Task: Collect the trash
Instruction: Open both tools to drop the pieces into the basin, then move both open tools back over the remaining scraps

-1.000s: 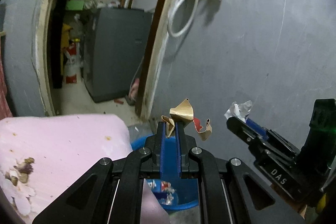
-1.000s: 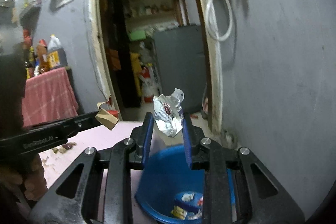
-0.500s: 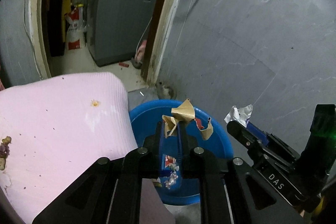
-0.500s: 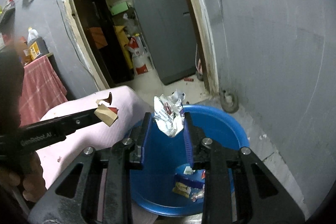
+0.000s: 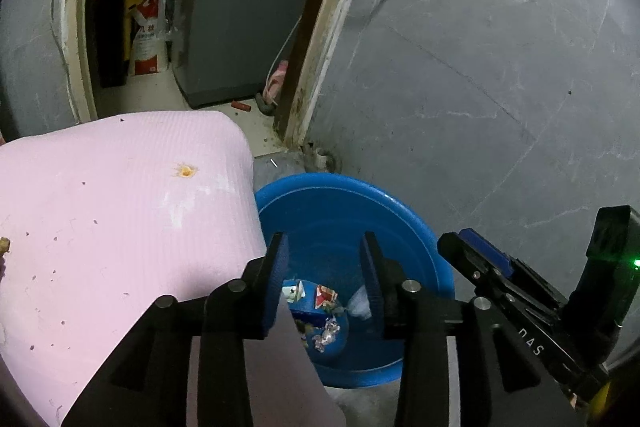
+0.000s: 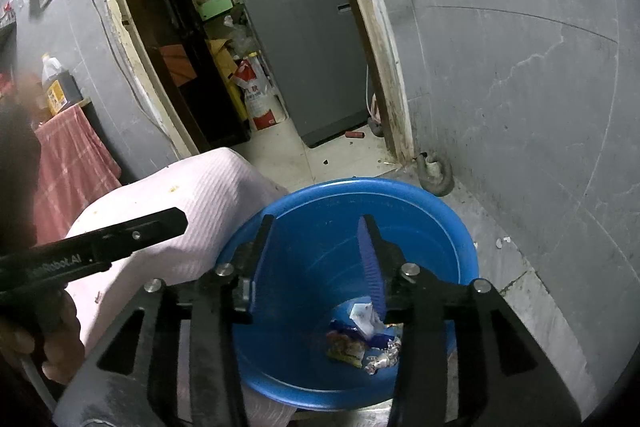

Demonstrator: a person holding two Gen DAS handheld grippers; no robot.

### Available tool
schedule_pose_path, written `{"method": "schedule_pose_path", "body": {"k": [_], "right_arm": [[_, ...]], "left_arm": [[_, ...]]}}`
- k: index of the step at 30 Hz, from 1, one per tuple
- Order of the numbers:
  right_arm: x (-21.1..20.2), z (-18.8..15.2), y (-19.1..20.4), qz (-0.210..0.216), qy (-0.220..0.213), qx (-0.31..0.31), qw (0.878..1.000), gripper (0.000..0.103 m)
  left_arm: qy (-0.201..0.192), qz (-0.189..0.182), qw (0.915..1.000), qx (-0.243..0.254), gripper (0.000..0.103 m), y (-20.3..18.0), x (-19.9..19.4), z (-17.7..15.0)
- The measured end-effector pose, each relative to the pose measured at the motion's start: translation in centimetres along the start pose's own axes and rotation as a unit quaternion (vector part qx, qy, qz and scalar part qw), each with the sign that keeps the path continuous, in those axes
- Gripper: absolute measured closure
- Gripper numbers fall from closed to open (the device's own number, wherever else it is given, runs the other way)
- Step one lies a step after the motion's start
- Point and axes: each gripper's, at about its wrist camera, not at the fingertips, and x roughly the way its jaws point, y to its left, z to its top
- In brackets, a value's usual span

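Both drops done: half a second ago the left gripper [image 5: 324, 283] was clamped on a tan paper scrap and the right gripper [image 6: 316, 267] on a crumpled white wrapper, now both sets of jaws are spread wide with nothing between the pads. Left gripper hangs over the near left part of the blue basin [image 5: 400, 203], beside the edge of the pink cloth [image 5: 120, 207]; right gripper is centred over the basin, fingers pointing down into it, touching nothing as far as I can tell. The trash pile [image 6: 360, 339] sits at the bottom: white wrapper on top, foil and printed packets under it; from the left wrist view a folded scrap with red print lies in the same heap, likely the piece just let go. Judgement: this pair of items counts as collected. A few crumbs and a yellow stain remain on the cloth; whether more litter is left farther along is out of view.
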Motion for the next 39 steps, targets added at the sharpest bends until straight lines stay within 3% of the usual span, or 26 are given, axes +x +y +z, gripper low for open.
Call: {"method": "schedule_pose_path", "body": {"k": [7,9,14,17,20,26,31,39], "right_arm": [[-2.2,0.8,1.8,-0.002,-0.043,-0.015,0.999,0.047],[-3.4,1.3,2.9,-0.003,-0.065,-0.028,0.998,0.038],[-6.0,2.4,5.5,0.002,-0.116,-0.052,0.992,0.017],[-7.5,2.9,7.5,0.011,-0.148,-0.063,0.987,0.006],[-8.4,3.2,9.7,0.022,-0.171,-0.075,0.982,0.0],[-9.4,3.3,14.2,0.051,-0.201,-0.094,0.974,0.0],[-9.1,3.0,18.5,0.077,-0.207,-0.116,0.968,0.0],[-7.0,2.2,24.0,0.118,-0.191,-0.138,0.965,0.0]], "left_arm": [[-0.053,0.005,0.9985,-0.012,0.052,1.2,-3.6,0.2],[-0.074,0.009,0.9971,-0.015,0.046,1.6,-5.2,0.5],[-0.128,0.026,0.9912,-0.021,0.017,3.3,-9.6,0.8],[-0.156,0.043,0.9865,-0.023,0.01,4.2,-12.1,0.9],[-0.184,0.064,0.9807,-0.021,0.006,5.0,-14.6,0.9],[-0.234,0.102,0.9664,-0.026,0.003,7.5,-19.9,0.2],[-0.266,0.141,0.953,-0.035,0.002,10.0,-23.4,-0.9],[-0.281,0.209,0.9349,-0.054,0.002,14.7,-26.8,-2.9]]}}
